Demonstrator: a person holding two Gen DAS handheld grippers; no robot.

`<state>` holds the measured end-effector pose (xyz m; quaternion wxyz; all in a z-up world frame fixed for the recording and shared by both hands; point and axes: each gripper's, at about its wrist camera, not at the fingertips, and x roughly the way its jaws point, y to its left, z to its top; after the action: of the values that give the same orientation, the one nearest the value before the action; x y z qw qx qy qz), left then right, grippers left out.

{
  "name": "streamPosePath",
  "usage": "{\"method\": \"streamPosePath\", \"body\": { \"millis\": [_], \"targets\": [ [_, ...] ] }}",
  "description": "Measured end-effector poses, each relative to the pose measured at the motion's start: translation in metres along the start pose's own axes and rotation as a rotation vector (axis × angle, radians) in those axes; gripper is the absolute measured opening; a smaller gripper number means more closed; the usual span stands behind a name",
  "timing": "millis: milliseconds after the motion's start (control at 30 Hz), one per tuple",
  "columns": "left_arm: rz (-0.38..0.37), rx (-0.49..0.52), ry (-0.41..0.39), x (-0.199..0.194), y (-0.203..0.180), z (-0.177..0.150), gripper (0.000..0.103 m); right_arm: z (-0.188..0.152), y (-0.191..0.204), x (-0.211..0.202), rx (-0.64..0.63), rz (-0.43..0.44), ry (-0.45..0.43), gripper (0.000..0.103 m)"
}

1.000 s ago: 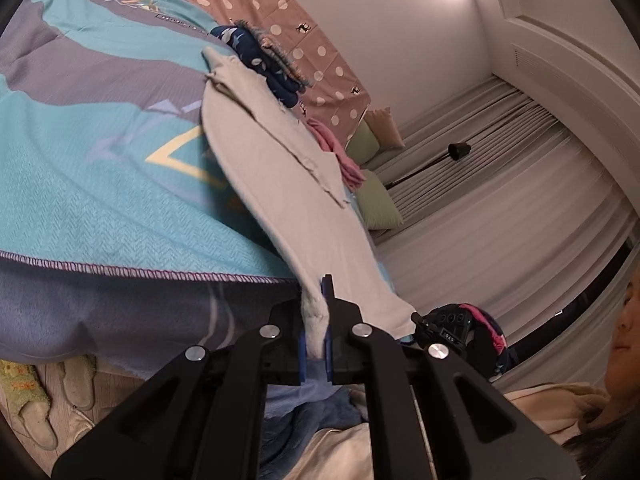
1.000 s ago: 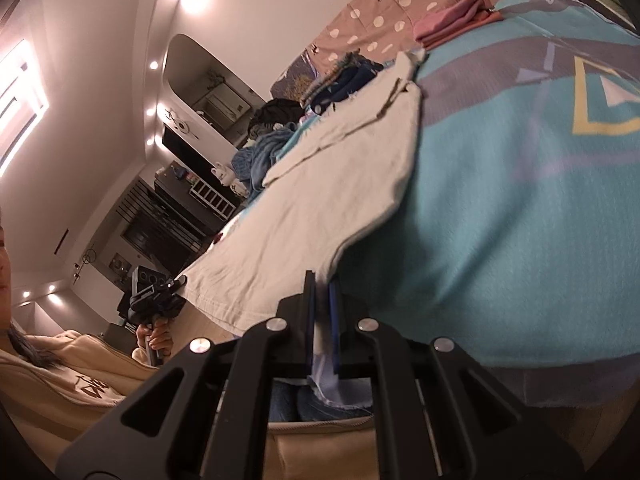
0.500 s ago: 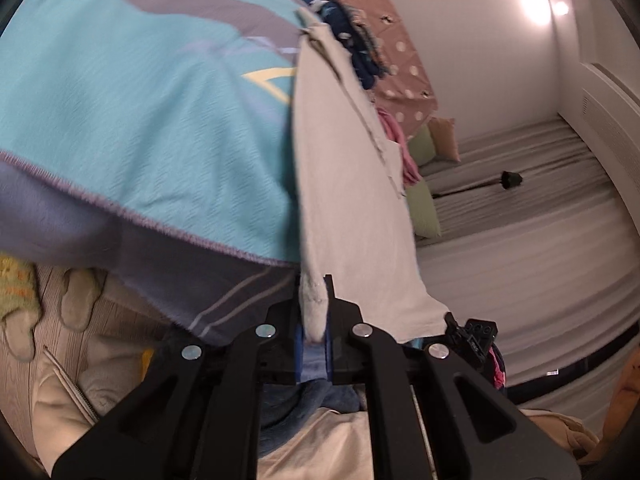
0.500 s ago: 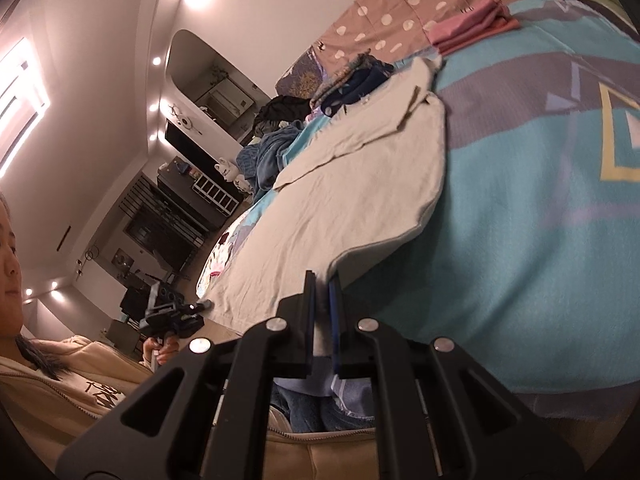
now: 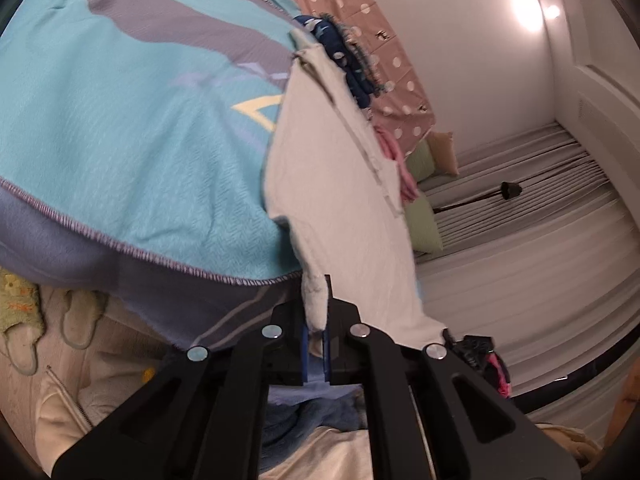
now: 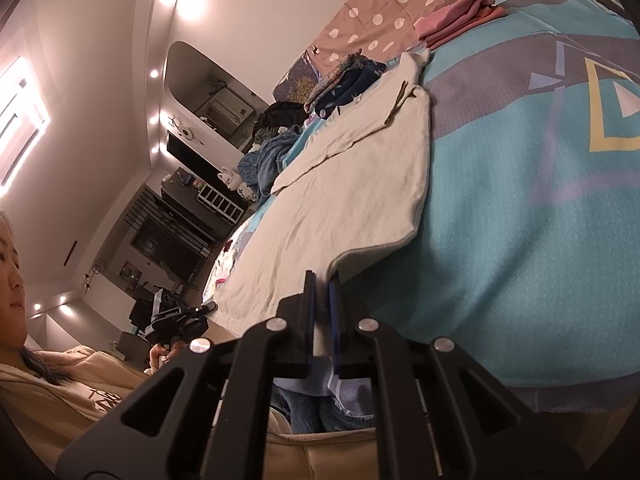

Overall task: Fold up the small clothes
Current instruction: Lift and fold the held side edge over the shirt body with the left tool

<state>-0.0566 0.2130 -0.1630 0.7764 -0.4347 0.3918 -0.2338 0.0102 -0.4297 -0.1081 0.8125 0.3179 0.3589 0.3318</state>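
Note:
A cream-white small garment [image 5: 340, 200] lies spread on the teal and grey blanket [image 5: 120, 120], its near hem hanging past the bed edge. My left gripper [image 5: 316, 320] is shut on one bottom corner of it. My right gripper [image 6: 322, 300] is shut on the other bottom corner of the garment [image 6: 340, 200], at the near edge of the blanket [image 6: 520, 220]. The other gripper shows in each view, at the left wrist view's lower right [image 5: 472, 350] and the right wrist view's lower left [image 6: 180, 320].
Folded pink clothes [image 6: 456, 16] and a dark blue patterned pile [image 6: 352, 80] lie at the bed's far side near a dotted brown cover [image 6: 380, 12]. Green pillows [image 5: 424, 220] lie by the curtains. Slippers [image 5: 80, 320] sit on the floor.
Both grippers kept their hold on the hem corners. The left wrist view swung, and the garment now lies wider and flatter across the blanket.

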Motion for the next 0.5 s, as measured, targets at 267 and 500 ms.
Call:
{"method": "streamPosePath", "body": {
  "millis": [267,500],
  "targets": [
    [-0.093,0.055,-0.021,-0.012,-0.048,0.029,0.003,0.018,0.015,-0.010,0.004,0.040,-0.052,0.006],
    [-0.022,0.012,-0.017,-0.009,-0.025,0.014,0.003,0.017,0.025,-0.005,-0.021,0.020,-0.027,0.006]
  ]
}}
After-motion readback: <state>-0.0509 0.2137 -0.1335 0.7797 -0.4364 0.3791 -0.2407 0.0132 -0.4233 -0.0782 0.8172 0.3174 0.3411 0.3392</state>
